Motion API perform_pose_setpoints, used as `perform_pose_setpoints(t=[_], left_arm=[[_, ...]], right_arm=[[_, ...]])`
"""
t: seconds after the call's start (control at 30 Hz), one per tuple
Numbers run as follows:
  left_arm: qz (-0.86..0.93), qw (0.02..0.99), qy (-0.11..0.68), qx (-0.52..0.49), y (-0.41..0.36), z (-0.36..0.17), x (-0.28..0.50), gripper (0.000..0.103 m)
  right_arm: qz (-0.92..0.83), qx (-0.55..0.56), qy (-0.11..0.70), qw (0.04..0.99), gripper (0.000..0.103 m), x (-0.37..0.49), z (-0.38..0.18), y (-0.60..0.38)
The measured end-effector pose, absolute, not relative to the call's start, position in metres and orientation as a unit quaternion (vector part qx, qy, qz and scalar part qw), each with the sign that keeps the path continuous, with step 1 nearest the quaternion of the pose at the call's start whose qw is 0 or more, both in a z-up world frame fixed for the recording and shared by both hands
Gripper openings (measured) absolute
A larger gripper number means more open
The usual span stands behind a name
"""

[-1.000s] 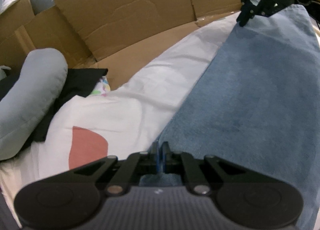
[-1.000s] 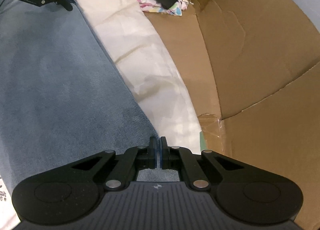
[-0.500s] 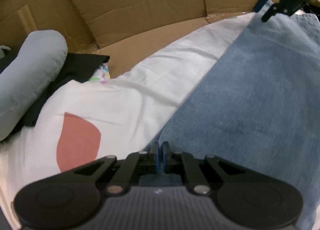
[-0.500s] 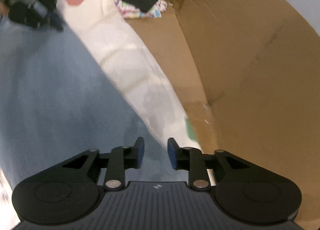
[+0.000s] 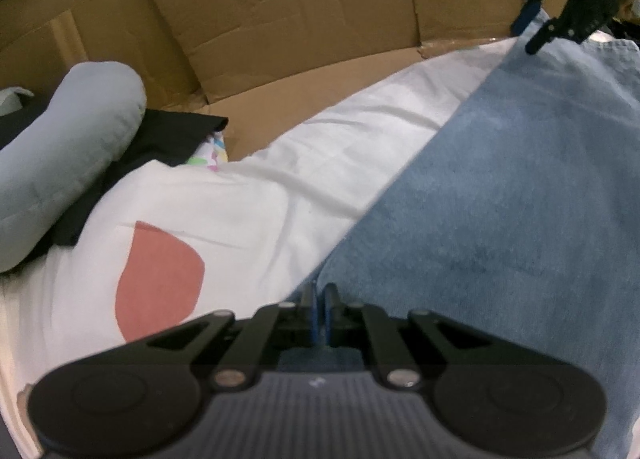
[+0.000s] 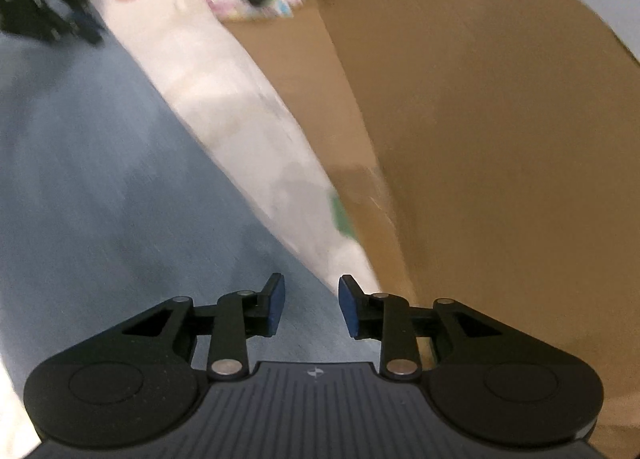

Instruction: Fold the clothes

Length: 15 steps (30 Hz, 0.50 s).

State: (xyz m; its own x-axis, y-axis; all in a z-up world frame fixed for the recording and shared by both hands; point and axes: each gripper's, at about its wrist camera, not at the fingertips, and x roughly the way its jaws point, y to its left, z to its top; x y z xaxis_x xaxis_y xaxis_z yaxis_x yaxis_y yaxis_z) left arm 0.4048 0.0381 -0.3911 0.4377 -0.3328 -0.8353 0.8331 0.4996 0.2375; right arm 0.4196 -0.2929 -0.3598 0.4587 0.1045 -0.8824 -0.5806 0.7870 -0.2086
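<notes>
Since a second ago, the right gripper (image 6: 311,305) has let go of the blue cloth (image 5: 500,195); its fingers (image 6: 276,303) stand apart with the cloth's edge lying loose below them. Left gripper (image 5: 320,309) stays clamped on the cloth's near corner, fingers together. Cloth lies spread over a white sheet (image 5: 248,195), beside cardboard (image 5: 288,19).

Ahead of the black left gripper (image 5: 320,305) with blue pads lies a denim-blue garment (image 5: 500,227); left of it a white sheet (image 5: 248,219) bearing a coral-red patch (image 5: 158,279), then pale grey pillow (image 5: 52,175), black cloth (image 5: 168,135), brown cardboard (image 5: 288,19).
</notes>
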Motion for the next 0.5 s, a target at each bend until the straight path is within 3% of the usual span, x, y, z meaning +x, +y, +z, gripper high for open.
perform_pose_setpoints(t=[0.1,0.2,0.37,0.5], left_arm=[[-0.374,0.781,0.375,0.331,0.038,-0.392,0.406,0.003],[-0.378,0.779,0.376,0.328,0.038,-0.397,0.407,0.004],[-0.364,0.793,0.391,0.291,0.040,-0.399,0.414,0.006],[-0.354,0.812,0.386,0.257,0.050,-0.383,0.411,0.014]], right_arm=[[0.219,-0.252,0.473,0.815,0.035,0.422,-0.367,-0.274],[0.209,-0.267,0.481,0.808,0.023,0.426,-0.383,-0.263],[0.159,-0.232,0.481,0.830,0.022,0.432,-0.390,-0.264],[0.079,-0.182,0.477,0.856,0.023,0.435,-0.393,-0.269]])
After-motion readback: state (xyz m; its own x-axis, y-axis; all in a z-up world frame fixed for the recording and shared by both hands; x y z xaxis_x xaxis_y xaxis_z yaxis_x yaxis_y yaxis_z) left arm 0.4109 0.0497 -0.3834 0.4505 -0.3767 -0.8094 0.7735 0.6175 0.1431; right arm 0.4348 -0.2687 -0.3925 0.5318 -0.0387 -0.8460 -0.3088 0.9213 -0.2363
